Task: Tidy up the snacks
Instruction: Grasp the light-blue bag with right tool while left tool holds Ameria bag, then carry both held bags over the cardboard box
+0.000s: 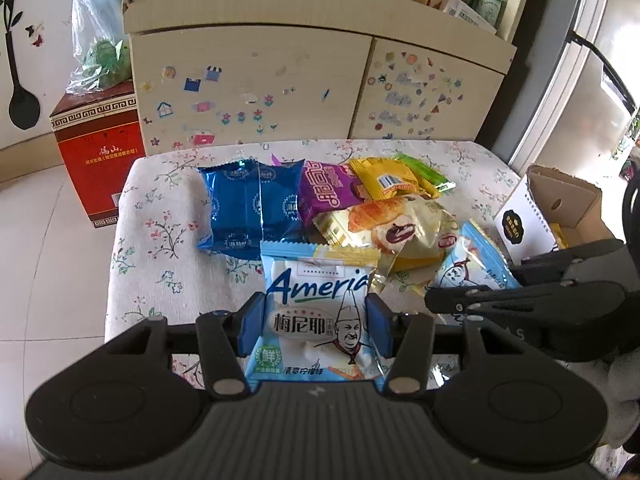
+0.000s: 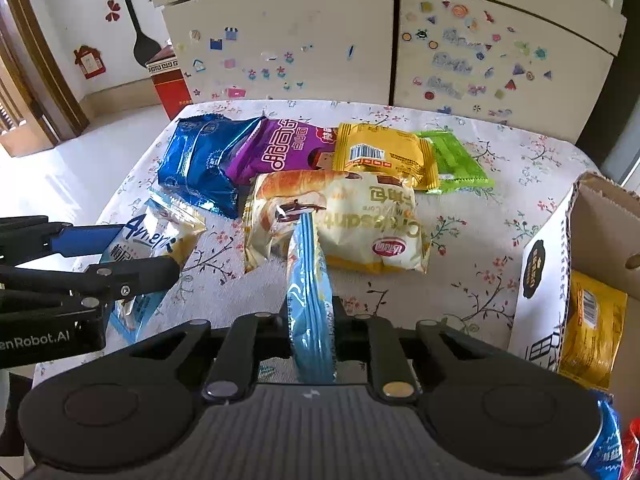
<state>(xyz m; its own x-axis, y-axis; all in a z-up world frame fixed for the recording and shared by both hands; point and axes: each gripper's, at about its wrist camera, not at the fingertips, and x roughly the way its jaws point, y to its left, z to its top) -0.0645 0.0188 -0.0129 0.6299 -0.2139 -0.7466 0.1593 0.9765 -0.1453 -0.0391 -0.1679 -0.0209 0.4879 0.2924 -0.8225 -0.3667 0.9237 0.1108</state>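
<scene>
While both tools tilt down over the table:
left gripper [image 1: 316, 330]: angled steeply down, blue pads pressed on both side edges of white-blue cake packet [image 1: 316, 316]; packet flat-faced to camera, glossy film, chef print, crimped top seam
right gripper [image 2: 312, 320]: angled steeply down, jaws pinched tight on light-blue packet [image 2: 310, 300]; packet held edge-on, thin, shiny plastic, upper end leaning toward croissant bag
right gripper in left view [image 1: 532, 304]: black fingers, entering from right, low over table
croissant bag [image 2: 344, 220]: puffy, cream-yellow film, lying on table, centre of pile
blue foil packs [image 2: 200, 164]: metallic, crinkled, far left of pile
purple pack [image 2: 280, 152]: glossy, beside blue foil
yellow pack [image 2: 380, 156]: flat, barcode up, touching green pack [image 2: 456, 164]
cardboard box [image 2: 600, 216]: open, right table edge, matte brown inside, yellow pack within
tablecloth [image 2: 480, 280]: floral print, soft, pale
cabinet [image 2: 280, 40]: pale wood, stickers on doors
</scene>
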